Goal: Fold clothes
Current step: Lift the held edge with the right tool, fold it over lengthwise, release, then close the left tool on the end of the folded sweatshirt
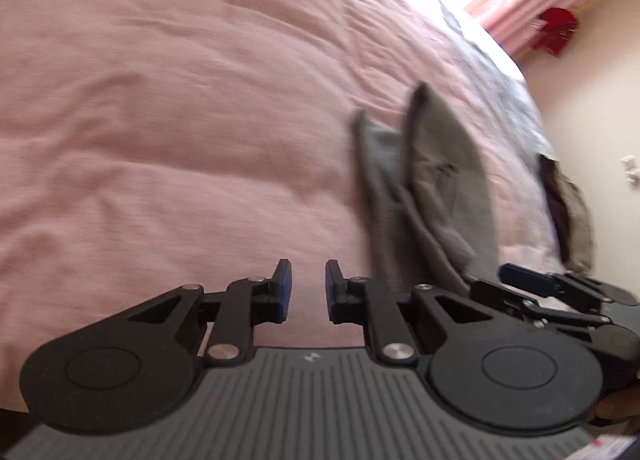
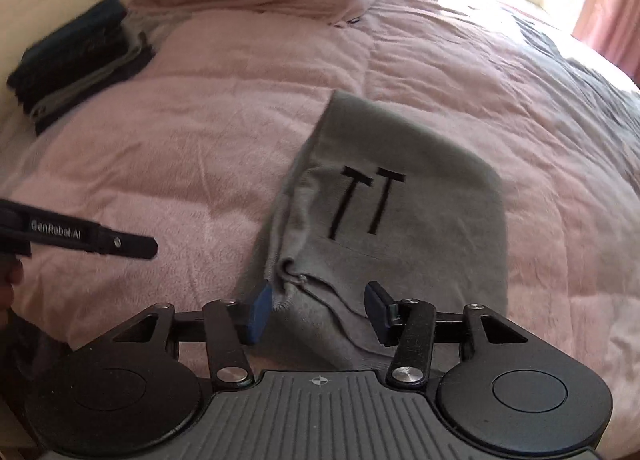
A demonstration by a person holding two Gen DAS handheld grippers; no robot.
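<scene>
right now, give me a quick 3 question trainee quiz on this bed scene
1. True or false: the right gripper has its jaws shut on the grey garment.
2. What marking shows on the grey garment?
A. two black T shapes
B. a red star
C. white stripes
3. Fill in: the stack of dark folded clothes lies on the pink ____.

Key:
1. False. The jaws stand open on either side of the garment's near edge.
2. A
3. bedspread
</scene>
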